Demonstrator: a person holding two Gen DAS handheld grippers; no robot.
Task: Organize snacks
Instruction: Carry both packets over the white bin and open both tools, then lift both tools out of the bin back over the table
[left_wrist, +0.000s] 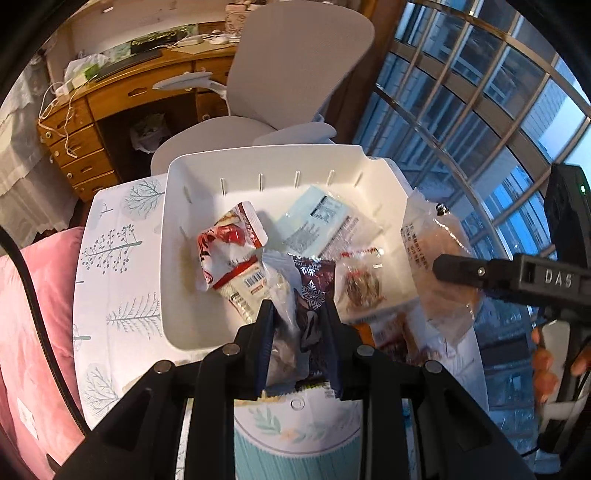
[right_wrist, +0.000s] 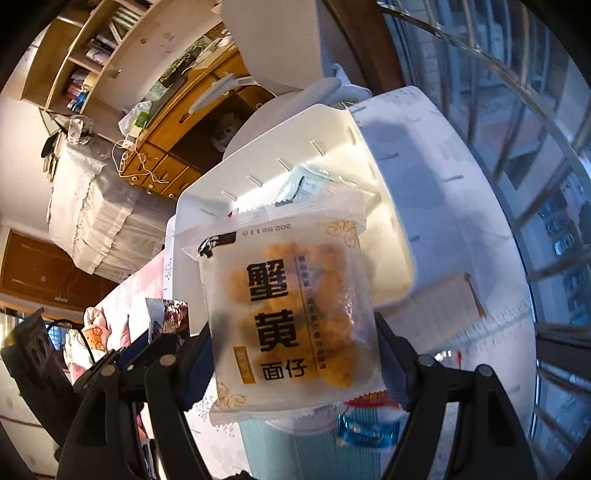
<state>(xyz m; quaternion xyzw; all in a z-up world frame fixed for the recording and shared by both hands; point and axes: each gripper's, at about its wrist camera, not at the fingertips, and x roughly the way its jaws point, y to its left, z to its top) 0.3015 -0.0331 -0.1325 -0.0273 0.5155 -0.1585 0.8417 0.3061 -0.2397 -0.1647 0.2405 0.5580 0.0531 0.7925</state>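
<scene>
A white plastic bin (left_wrist: 177, 258) stands on the table and holds a red-and-white packet (left_wrist: 229, 254), a pale blue packet (left_wrist: 317, 221) and a clear packet of brown snacks (left_wrist: 360, 284). My left gripper (left_wrist: 297, 317) is shut on a dark brown snowflake-print packet (left_wrist: 308, 295) at the bin's near rim. My right gripper (right_wrist: 295, 354) is shut on a translucent crab-roe noodle snack packet (right_wrist: 288, 306), held up beside the bin (right_wrist: 388, 229). In the left wrist view that packet (left_wrist: 436, 254) hangs over the bin's right edge.
A tablecloth with tree print (left_wrist: 114, 266) covers the table. A grey office chair (left_wrist: 291, 77) and a wooden desk (left_wrist: 110, 107) stand behind the bin. A barred window (left_wrist: 480, 122) is on the right. A teal paper cup (left_wrist: 299, 439) is below my left gripper.
</scene>
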